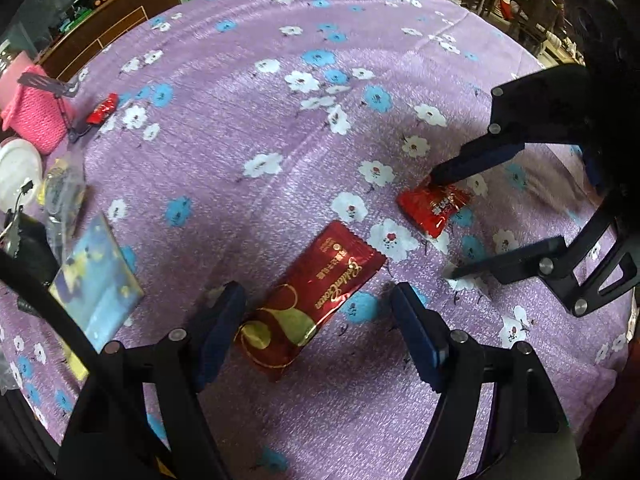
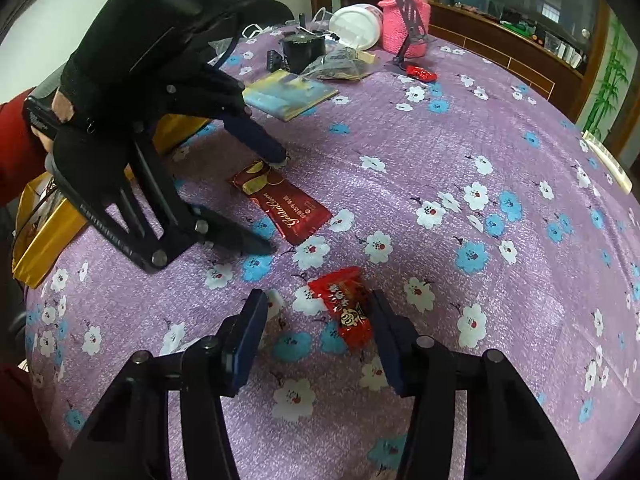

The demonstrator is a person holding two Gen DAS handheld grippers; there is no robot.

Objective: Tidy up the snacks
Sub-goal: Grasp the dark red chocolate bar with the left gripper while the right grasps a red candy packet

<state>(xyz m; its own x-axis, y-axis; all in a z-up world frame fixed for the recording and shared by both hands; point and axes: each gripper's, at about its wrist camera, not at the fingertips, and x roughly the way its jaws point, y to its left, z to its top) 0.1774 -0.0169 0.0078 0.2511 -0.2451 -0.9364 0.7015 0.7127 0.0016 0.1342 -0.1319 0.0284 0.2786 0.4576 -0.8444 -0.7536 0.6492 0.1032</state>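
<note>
Looks like a home dining room: table under a purple floral tablecloth, wooden glass-front cabinet along the far wall, wooden chairs far right, household clutter at the table's far end — pink knitted jar cover, white tub.

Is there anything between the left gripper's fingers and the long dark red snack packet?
Nothing visible. The left gripper straddles the end of the long dark red packet on the purple tablecloth, fingers open on both sides. The small red packet lies apart.
</note>
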